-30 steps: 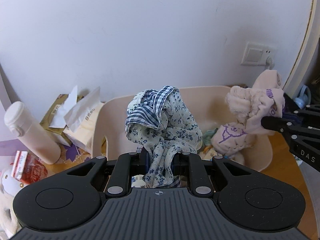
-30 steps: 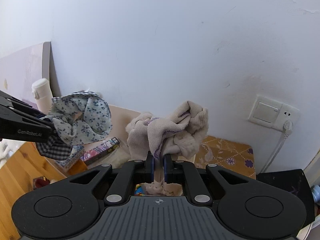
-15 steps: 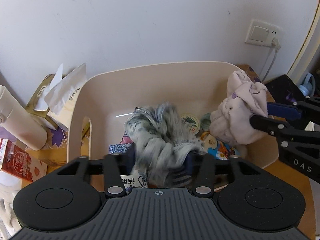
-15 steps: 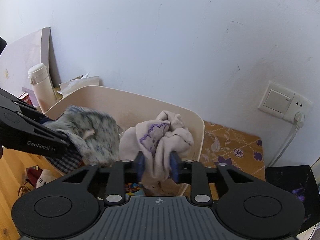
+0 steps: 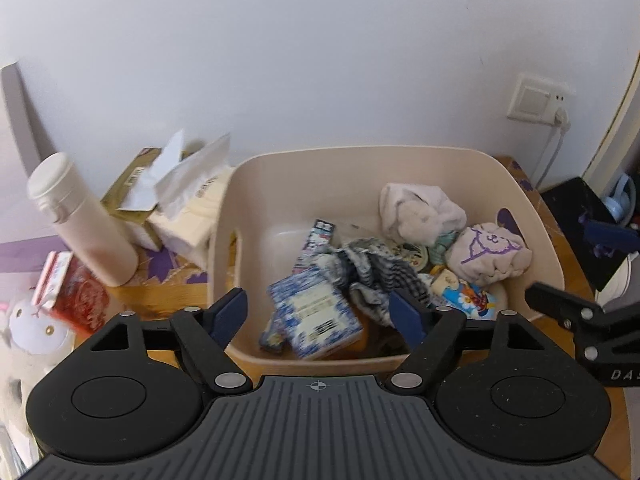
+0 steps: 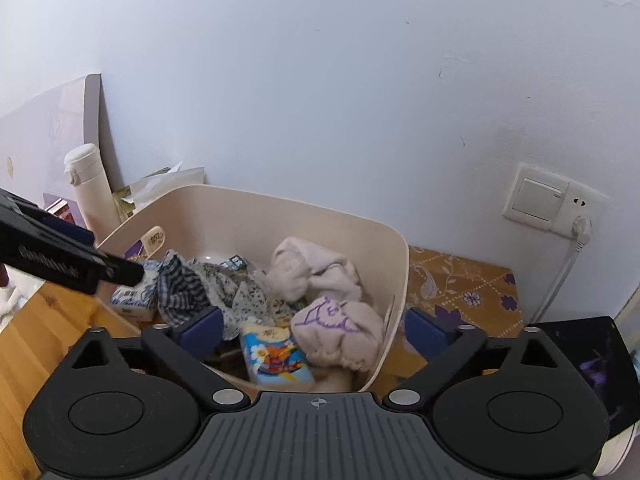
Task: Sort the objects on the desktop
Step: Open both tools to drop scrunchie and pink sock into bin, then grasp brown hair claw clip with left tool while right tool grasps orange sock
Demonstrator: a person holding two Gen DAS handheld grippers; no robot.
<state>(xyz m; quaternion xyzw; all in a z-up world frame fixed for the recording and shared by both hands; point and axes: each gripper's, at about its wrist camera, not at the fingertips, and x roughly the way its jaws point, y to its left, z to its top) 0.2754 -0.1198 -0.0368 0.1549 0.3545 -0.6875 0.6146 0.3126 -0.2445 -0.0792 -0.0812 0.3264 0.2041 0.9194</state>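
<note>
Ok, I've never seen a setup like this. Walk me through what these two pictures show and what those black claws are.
Each picture comes from a camera on a hand-held gripper, looking along its two blue-tipped fingers. A person carries both. The left gripper and right gripper stand open and hold nothing. Below them a beige bin sits on a wooden table. It holds a blue floral cloth, pink cloth bundles and small packets. Left of the bin stand a white bottle and tissue packs.
</note>
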